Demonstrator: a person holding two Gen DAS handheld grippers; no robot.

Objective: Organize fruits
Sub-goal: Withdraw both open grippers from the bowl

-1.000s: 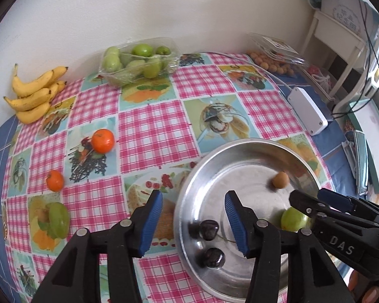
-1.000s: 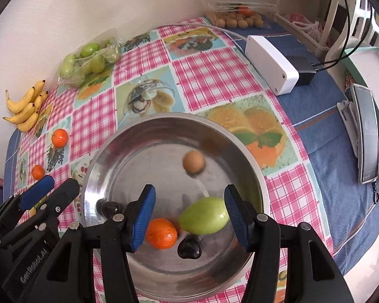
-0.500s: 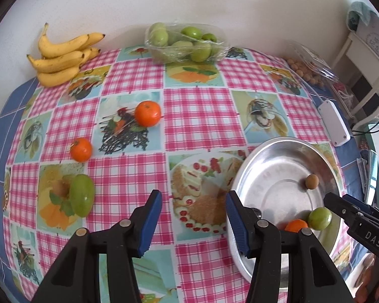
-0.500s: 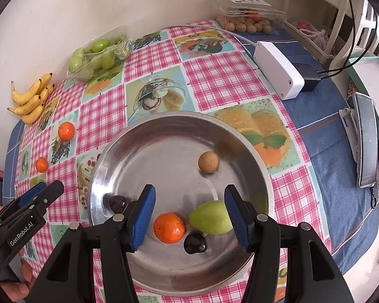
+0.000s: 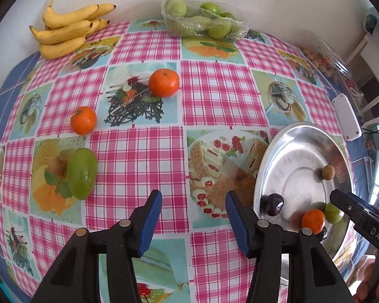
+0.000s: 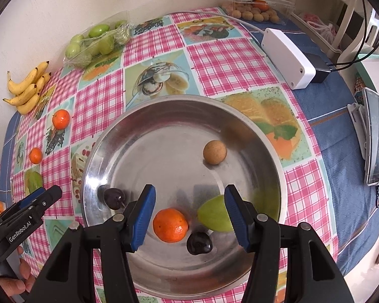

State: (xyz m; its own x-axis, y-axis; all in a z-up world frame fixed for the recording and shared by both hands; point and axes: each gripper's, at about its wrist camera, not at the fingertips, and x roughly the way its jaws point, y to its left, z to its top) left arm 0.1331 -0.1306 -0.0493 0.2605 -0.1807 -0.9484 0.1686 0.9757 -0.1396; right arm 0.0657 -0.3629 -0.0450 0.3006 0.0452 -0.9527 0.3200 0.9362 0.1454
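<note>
Bowl (image 6: 273, 151): one, steel, on the worktop (image 5: 139, 156) near its right edge.
Bowl contents: five fruits. One tangerine (image 6: 170, 224), one green mango (image 6: 212, 214), two dark plums (image 6: 199, 243) (image 6: 113, 198), one small tan round fruit (image 6: 214, 152). The tangerine, the mango and the nearer plum lie close together at the near side of the bowl; the second plum lies at its left wall; the tan fruit lies apart toward the far right.
Loose tangerines: two. Large one (image 5: 164, 82) mid-worktop toward the far edge; small one (image 5: 83, 120) nearer the left edge.
Loose mango (image 5: 81, 173): one, green, near the left edge, just nearer than the small tangerine.
Bananas (image 5: 65, 29): one bunch, four counted, at the far left corner against the wall.
Green fruit tray (image 5: 204, 22): one, film-wrapped, at the far edge; about six fruits visible, exact count unclear.
Clear box (image 6: 252, 5): at the far right corner, holds small tan fruits; count unclear.
White box (image 6: 288, 58): one, with a cable, near the right edge.
Left gripper (image 5: 193, 221): points steeply down over bare cloth, left of the bowl; jaws part-way apart, nothing between them.
Right gripper (image 6: 188, 217): points steeply down over the near side of the bowl; jaws part-way apart, pads clear of the fruit below.
Hands: fingers (image 6: 20, 280) of the left hand visible on its gripper handle at the lower left of the right wrist view.
</note>
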